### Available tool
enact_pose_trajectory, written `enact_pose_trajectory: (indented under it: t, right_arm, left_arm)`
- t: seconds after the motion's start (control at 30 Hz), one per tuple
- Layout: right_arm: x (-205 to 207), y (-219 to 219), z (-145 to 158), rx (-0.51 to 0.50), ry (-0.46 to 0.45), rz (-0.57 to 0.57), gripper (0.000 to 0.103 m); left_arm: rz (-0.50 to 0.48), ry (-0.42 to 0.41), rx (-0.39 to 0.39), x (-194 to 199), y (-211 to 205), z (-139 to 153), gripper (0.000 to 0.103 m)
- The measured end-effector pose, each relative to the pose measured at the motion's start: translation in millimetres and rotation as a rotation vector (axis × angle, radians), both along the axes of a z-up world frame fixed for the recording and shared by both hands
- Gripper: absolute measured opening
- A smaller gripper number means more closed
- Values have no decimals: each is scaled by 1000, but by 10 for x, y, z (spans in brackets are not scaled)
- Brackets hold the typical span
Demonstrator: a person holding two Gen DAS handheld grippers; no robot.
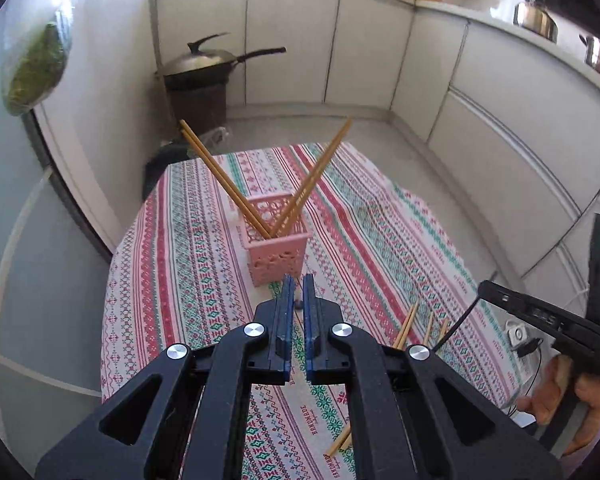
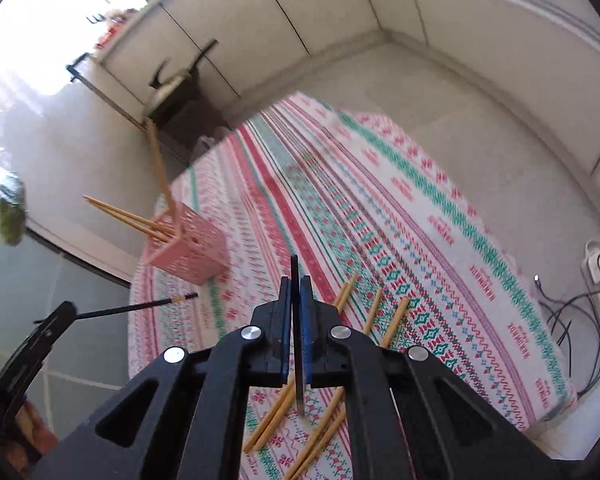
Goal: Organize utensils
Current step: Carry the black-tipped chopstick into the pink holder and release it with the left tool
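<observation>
As the left gripper [image 1: 299, 280] pinches shut on a dark chopstick [image 2: 132, 307], held near one end so the tip is free to drop in, the pink basket [image 1: 276, 256] stands upright mid-table [image 1: 172, 280]. Bamboo chopsticks [image 1: 220, 176] lean out of it against the rim. Over to the right gripper [image 2: 296, 280]: jaws tight on a second dark chopstick [image 2: 299, 380], above loose bamboo chopsticks [image 2: 394, 320] scattered on the cloth, probably next.
</observation>
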State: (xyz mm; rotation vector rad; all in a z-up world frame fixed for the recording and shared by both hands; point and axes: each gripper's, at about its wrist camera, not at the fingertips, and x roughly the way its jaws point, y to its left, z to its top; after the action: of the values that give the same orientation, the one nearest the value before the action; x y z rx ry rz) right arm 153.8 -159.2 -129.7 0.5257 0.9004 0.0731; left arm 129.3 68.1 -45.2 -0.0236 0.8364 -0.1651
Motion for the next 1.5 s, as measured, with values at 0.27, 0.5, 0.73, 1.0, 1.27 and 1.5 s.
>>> enact_pose_trajectory:
  t: [0.27, 0.5, 0.73, 1.0, 1.27, 1.5]
  right_arm:
    - [-157, 15, 671, 41, -136, 18, 4]
    - [-128, 36, 1112, 101, -205, 39, 5]
    - [91, 92, 1408, 124, -236, 56, 5]
    - [471, 206, 1404, 135, -215, 89, 5]
    - [774, 384, 1323, 131, -184, 117, 5]
    - [968, 552, 1236, 123, -152, 126, 5]
  left_arm:
    - [32, -54, -57, -51, 169, 285, 3]
    - [76, -139, -106, -64, 279, 597, 3]
    - [155, -225, -162, 207, 318, 871, 3]
    - [225, -187, -192, 740, 412, 665, 3]
    - [278, -47, -234, 1061, 607, 180, 16]
    - [346, -188, -207, 685, 786, 625, 32]
